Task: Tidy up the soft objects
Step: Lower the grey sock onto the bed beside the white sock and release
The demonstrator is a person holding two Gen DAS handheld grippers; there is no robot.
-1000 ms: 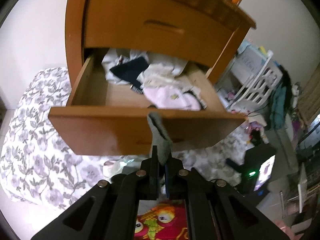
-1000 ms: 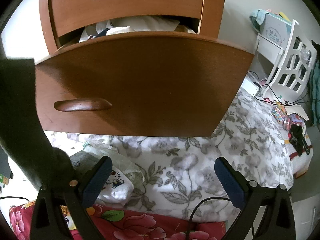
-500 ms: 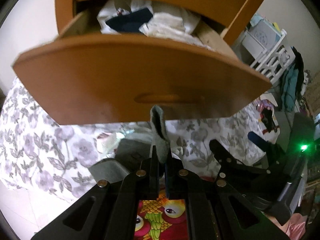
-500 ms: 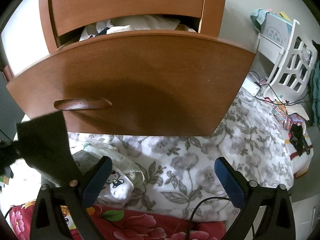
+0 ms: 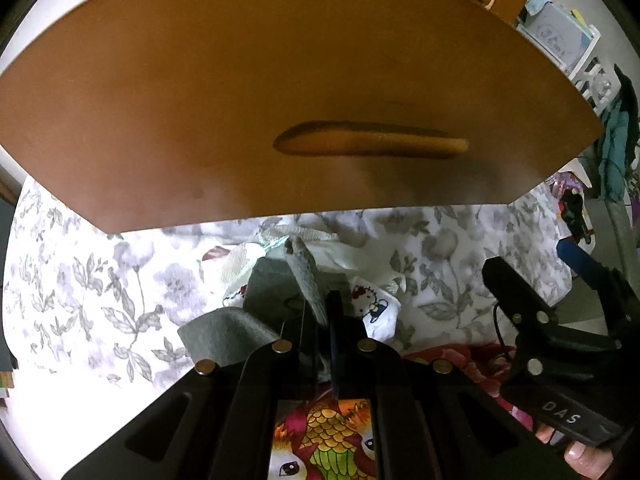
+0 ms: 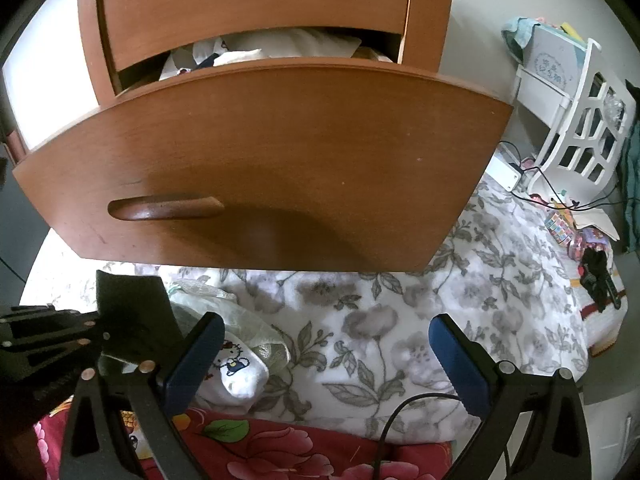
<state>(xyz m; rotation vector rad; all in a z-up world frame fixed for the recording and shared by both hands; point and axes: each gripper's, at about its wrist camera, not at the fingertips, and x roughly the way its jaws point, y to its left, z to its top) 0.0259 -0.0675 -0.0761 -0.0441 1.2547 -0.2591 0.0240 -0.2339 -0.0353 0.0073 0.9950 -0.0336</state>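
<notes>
My left gripper is shut on a grey sock that sticks up from its tips. It hangs low, under the open wooden drawer's front, just over a pile of soft things: a grey cloth and a white Hello Kitty cloth. In the right wrist view the left gripper comes in from the left with the sock looking dark. My right gripper stands open over the floral bedsheet, with nothing between its blue pads. Folded clothes fill the drawer.
A red flowered blanket lies nearest me. A white lattice rack, a white power strip with cables and small toys crowd the right side. The drawer front overhangs the pile.
My left gripper has sunk with the grey sock from drawer height to below the drawer front, close over the pile. The right gripper has stayed still and open.
</notes>
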